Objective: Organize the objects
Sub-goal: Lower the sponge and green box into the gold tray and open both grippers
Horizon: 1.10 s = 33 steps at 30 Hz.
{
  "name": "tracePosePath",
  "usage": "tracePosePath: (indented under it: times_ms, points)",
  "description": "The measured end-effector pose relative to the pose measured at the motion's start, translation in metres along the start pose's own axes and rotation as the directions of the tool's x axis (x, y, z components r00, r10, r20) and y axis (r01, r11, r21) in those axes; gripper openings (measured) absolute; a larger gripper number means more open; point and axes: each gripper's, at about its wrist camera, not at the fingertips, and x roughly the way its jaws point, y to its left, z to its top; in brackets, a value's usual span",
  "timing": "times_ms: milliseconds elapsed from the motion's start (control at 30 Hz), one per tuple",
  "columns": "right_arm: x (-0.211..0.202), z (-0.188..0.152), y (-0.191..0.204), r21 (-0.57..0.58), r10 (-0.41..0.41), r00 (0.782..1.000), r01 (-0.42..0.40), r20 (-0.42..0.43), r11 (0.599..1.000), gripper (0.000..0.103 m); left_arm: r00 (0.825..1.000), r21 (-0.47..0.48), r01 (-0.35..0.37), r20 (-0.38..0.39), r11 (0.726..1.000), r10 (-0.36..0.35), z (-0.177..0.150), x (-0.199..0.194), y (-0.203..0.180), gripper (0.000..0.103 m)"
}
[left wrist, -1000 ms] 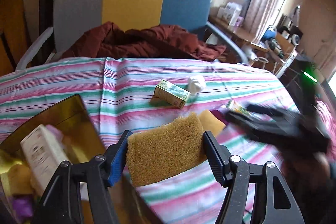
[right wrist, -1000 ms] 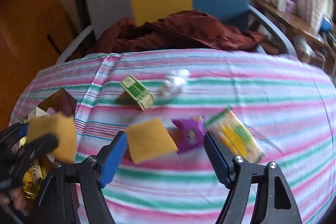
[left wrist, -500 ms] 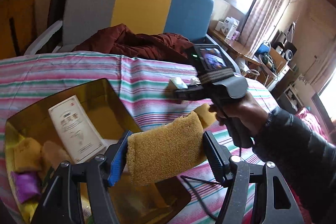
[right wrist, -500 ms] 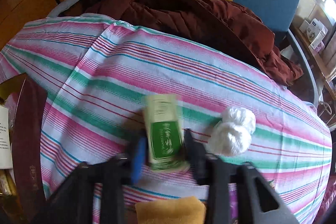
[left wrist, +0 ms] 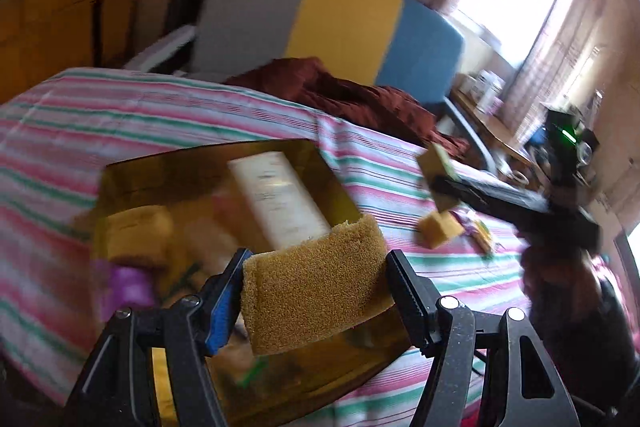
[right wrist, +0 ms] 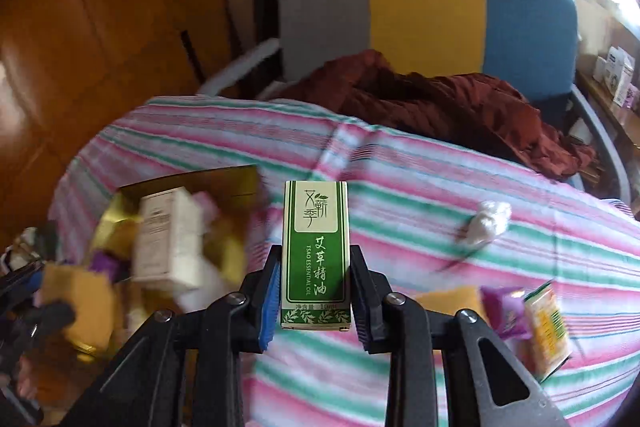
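L gripper fingers clamp yellow sponge over gold tray; R gripper grips essential oil box above tabletop. Release sponge low, clear of white box.

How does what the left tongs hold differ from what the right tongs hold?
The left tongs clamp a soft, rough, mustard sponge; the right tongs clamp a rigid, smooth, green printed box. The sponge is wide, so its jaws stand far apart; the box is narrow and upright. Both are held clear of the striped cloth.
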Motion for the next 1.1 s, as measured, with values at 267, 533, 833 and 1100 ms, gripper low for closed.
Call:
tracePosePath:
  times_ms: [267,533,833,1100]
  points:
    - [0.005,-0.042,0.074,-0.065,0.139,0.986,-0.145,-0.087,0.987,0.030,0.996,-0.116,-0.078,0.043,0.990,0.083,-0.016,-0.033,0.052,0.069]
    - [0.014,-0.069,0.098,-0.015,0.157,0.977,-0.161,-0.145,0.987,0.036,0.999,-0.141,-0.031,0.019,0.990,0.034,-0.032,-0.031,0.058,0.074]
    - [0.010,-0.085,0.106,-0.001,0.150,0.976,-0.152,-0.156,0.988,0.042,0.998,-0.141,-0.064,0.019,0.988,0.068,-0.041,-0.025,0.056,0.085]
    - [-0.001,-0.090,0.112,-0.014,0.095,0.989,-0.098,-0.111,0.995,0.046,0.984,-0.099,-0.157,0.071,0.983,0.164,-0.049,-0.041,0.055,0.086]
